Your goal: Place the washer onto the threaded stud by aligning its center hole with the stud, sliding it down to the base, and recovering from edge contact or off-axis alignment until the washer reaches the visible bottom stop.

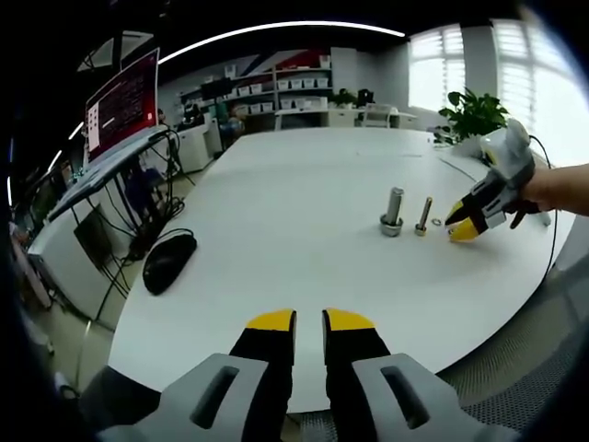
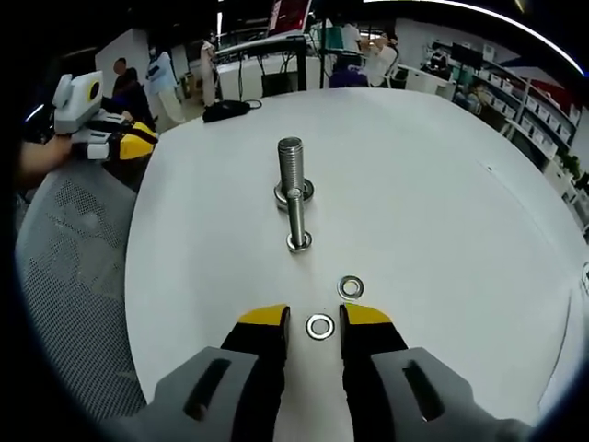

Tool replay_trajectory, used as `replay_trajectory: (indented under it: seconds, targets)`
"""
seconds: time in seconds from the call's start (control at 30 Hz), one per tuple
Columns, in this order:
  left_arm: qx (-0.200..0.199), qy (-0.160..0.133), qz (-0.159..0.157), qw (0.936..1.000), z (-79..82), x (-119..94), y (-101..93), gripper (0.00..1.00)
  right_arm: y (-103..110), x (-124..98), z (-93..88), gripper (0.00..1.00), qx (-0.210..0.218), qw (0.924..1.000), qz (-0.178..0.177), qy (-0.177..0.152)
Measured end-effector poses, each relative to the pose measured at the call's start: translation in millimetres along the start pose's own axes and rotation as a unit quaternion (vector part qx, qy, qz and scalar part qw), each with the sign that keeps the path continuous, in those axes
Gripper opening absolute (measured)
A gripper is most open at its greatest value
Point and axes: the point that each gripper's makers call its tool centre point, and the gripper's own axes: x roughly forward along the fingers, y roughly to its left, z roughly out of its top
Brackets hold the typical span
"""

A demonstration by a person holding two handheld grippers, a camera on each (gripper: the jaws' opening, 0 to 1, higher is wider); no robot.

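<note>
Two threaded studs stand upright on the white table: a thick one on a round base and, nearer me, a thin one. One washer lies flat just short of the thin stud. A second washer lies flat between the tips of my right gripper, which is open and not touching it. In the left gripper view the thick stud and thin stud stand at mid-right, with the right gripper low beside them. My left gripper hovers at the near table edge, jaws a narrow gap apart, nothing between them.
A black mouse with its cable lies near the table's left edge, below a monitor. A potted plant stands at the far right. A grey mesh chair sits off the table edge, under the left gripper.
</note>
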Motion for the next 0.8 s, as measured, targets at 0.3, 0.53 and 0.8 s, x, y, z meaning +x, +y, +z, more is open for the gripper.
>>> replay_trajectory:
  seconds: [0.3,0.53,0.8]
  targets:
    - [0.0,0.0,0.001,1.0,0.2,0.0,0.0,0.09,-0.8,-4.2,-7.3,0.23,0.012,0.9999,-0.003,0.004]
    - [-0.001,0.0,0.002,1.0,0.2,-0.1,0.5,0.09,-0.8,-4.9,-9.3,0.16,0.004,0.9999,-0.011,0.004]
    - [-0.002,0.0,0.002,1.0,0.3,-0.3,0.6,0.09,0.5,-7.2,-11.6,0.16,0.006,0.9999,-0.009,0.0]
